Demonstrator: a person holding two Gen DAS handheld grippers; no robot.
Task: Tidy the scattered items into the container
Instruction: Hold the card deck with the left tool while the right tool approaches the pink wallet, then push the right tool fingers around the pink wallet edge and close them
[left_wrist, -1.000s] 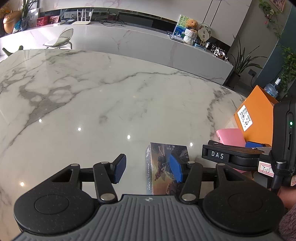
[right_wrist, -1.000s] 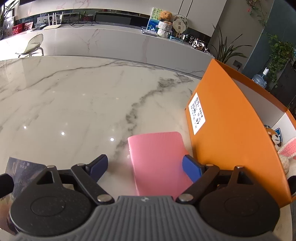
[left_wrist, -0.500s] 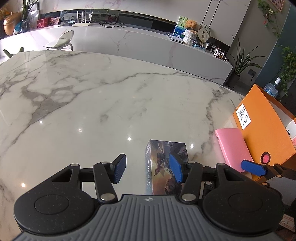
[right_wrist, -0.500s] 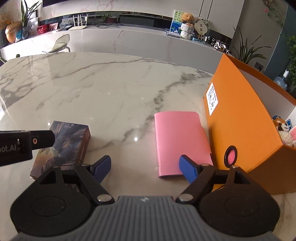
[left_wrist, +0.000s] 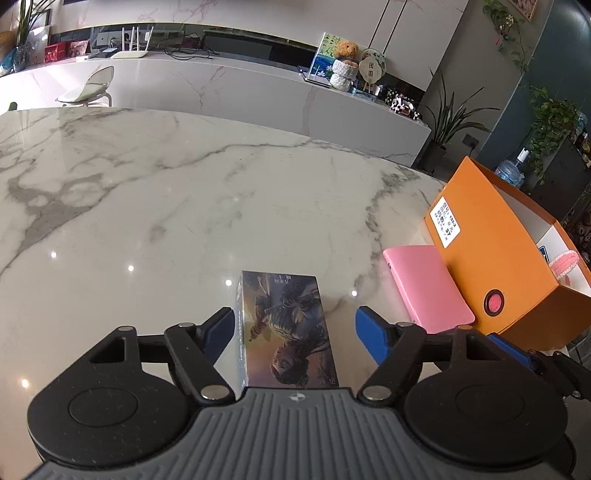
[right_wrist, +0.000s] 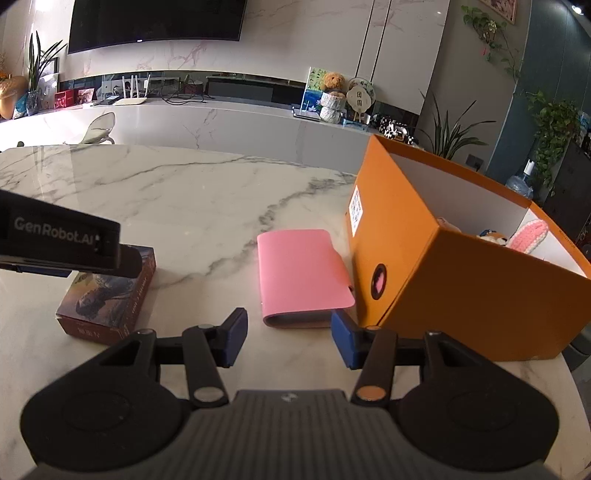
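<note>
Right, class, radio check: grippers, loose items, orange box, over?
Left gripper open, fingers straddling printed box. Right gripper open, short of pink notebook. Both items on table beside orange box. Path clear.

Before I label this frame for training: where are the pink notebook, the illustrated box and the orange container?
pink notebook (right_wrist: 301, 269), right wrist view, cover centre
illustrated box (left_wrist: 286, 325), left wrist view, top face
orange container (right_wrist: 480, 295), right wrist view, near side wall

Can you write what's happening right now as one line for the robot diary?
left tongs: open, around picture box | right tongs: open, before pink notebook | orange box: holds toys
</note>
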